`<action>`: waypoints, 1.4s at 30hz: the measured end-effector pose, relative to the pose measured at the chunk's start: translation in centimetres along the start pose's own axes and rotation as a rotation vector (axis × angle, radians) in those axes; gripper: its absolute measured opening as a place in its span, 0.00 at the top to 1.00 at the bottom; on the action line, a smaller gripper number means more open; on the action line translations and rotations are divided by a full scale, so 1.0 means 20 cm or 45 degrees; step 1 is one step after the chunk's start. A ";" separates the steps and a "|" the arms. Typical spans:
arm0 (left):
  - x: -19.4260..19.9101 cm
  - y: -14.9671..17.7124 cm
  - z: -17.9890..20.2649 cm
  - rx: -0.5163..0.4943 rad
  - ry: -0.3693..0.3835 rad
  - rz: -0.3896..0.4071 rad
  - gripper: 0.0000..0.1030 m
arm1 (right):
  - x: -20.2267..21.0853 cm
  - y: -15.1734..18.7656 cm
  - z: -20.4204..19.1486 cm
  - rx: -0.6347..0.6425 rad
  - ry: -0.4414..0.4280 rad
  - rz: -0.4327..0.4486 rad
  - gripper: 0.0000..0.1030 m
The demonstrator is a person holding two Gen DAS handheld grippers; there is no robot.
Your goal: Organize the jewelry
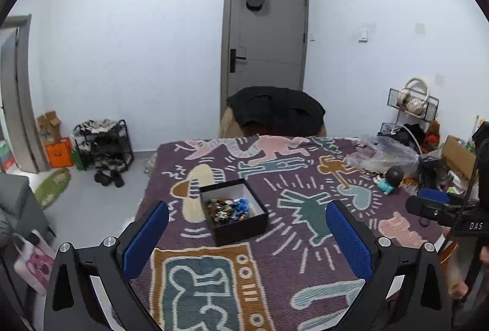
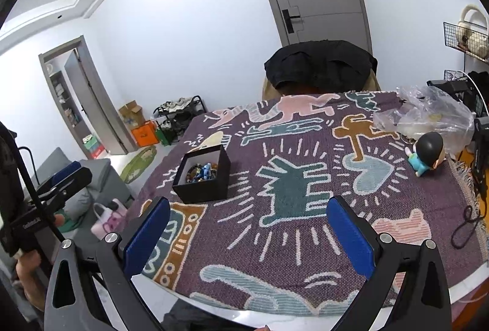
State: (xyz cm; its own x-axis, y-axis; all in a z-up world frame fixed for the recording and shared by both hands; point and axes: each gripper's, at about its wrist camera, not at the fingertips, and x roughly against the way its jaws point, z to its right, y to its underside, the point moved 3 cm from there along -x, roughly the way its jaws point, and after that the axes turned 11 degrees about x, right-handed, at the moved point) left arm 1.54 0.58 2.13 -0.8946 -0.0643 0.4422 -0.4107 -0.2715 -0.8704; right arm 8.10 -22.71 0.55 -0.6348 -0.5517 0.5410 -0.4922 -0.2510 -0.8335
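A small black open box [image 1: 241, 221] with a white lining sits on the patterned purple cloth [image 1: 290, 254] covering the table. Inside it lies a heap of beaded jewelry [image 1: 227, 208], some blue. My left gripper [image 1: 247, 236] is open and empty, held above the cloth just short of the box. My right gripper [image 2: 247, 236] is open and empty, over the near part of the cloth, to the right of the box [image 2: 204, 181]. The jewelry [image 2: 203, 172] shows inside the box there too. The other gripper shows at each view's edge.
A crumpled clear plastic bag [image 2: 428, 117] and a small black-haired figurine [image 2: 426, 153] sit at the table's far right. A chair draped with a black jacket [image 2: 321, 65] stands behind the table. A black cable [image 2: 464, 227] lies on the right edge.
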 end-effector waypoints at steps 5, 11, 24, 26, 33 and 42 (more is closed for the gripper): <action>0.01 0.00 0.00 0.010 0.025 -0.016 0.00 | -0.02 0.00 -0.01 0.003 0.002 -0.009 0.00; 0.00 0.01 0.00 0.002 0.019 -0.023 0.00 | 0.00 -0.01 0.00 0.003 0.021 0.001 0.00; -0.02 0.01 0.00 0.008 0.023 -0.045 0.00 | -0.02 0.00 0.00 0.002 0.028 -0.017 0.00; -0.02 0.01 0.00 0.007 0.025 -0.046 0.00 | -0.02 0.00 0.00 0.001 0.029 -0.019 0.00; -0.02 0.01 0.00 0.007 0.028 -0.053 0.00 | -0.02 0.00 0.01 -0.005 0.033 -0.022 0.00; -0.04 0.04 0.01 0.003 0.047 -0.075 0.00 | -0.02 0.01 0.02 -0.004 0.045 -0.030 0.00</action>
State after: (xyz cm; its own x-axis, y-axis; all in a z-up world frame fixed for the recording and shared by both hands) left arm 1.97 0.29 1.14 -0.8746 -0.0128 0.4847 -0.4628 -0.2761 -0.8424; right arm 8.47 -22.78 0.18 -0.6436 -0.5169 0.5644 -0.5093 -0.2612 -0.8200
